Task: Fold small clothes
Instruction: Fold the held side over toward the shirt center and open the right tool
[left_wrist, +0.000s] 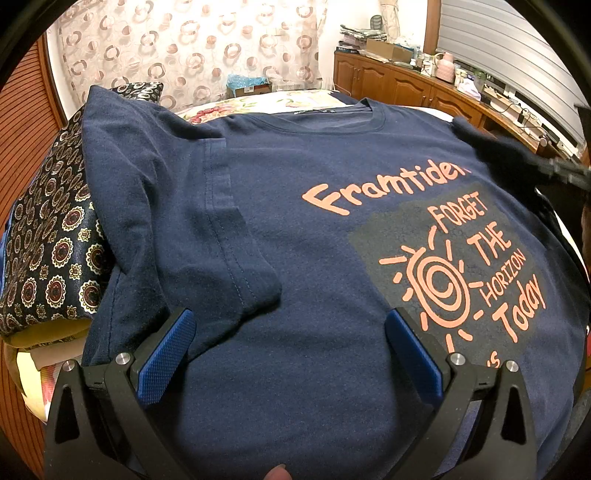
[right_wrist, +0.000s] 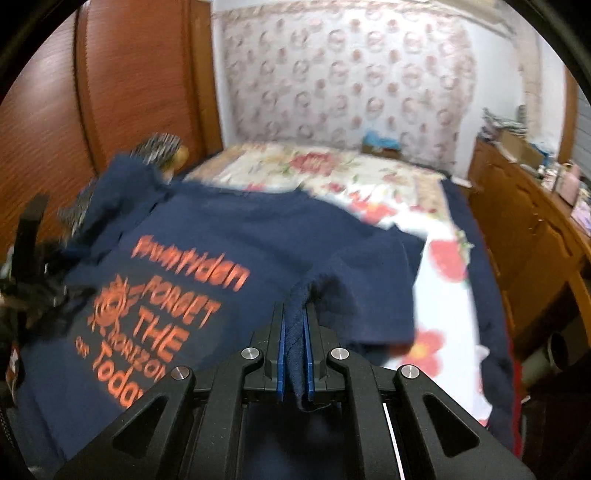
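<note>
Navy cotton T-shirt with orange print (left_wrist: 314, 229) lies on our flowery bed sheet (right_wrist: 436, 258). 1 sleeve (left_wrist: 221, 236) is folded in. Our right gripper (right_wrist: 294, 332) pinches the other sleeve (right_wrist: 351, 291). Our left gripper (left_wrist: 291, 354) hovers wide, holding nothing. Most folds remain.

Warm, even indoor light; left wrist view sharp, right wrist view motion-blurred; fisheye bending and black vignette from twelve to six o'clock.

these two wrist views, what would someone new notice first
The navy t-shirt with its orange sun print fills both views, spread face up on a flowered bedspread. The right gripper is shut on a fold of its sleeve, while the left gripper hangs open over the shirt's front. A dark patterned pillow lies under the shirt's other sleeve at the left.
</note>
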